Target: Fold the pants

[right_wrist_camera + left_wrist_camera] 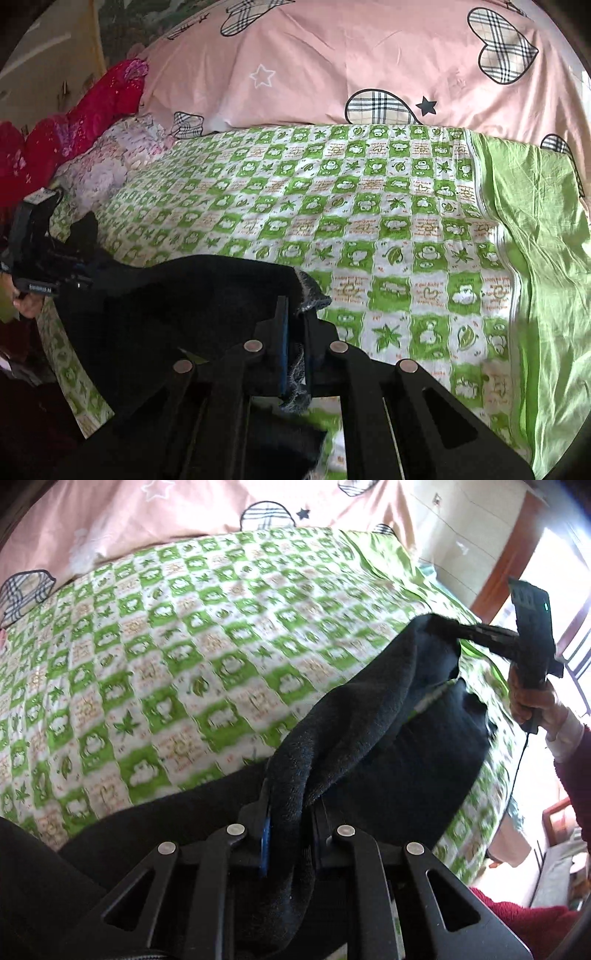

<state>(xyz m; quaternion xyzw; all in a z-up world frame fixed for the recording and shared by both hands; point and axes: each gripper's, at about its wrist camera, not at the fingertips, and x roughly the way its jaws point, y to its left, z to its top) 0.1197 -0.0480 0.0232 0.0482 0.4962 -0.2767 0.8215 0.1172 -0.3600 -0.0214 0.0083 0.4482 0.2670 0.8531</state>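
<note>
The black fleece pants [369, 716] hang stretched between my two grippers above the near edge of the bed. My left gripper [291, 808] is shut on one end of the pants' edge. My right gripper [295, 332] is shut on the other end, where the grey lining [314, 295] shows. In the left wrist view the right gripper [443, 631] is at the far right with a hand on its handle. In the right wrist view the left gripper [83, 271] is at the far left. The pants [177, 302] sag down between them.
The bed is covered by a green and white checked sheet [369, 221]. A pink quilt with plaid hearts [369, 66] lies at the back. Red and floral bedding [74, 122] is piled at the left. A window and wooden frame [517, 554] stand to the right.
</note>
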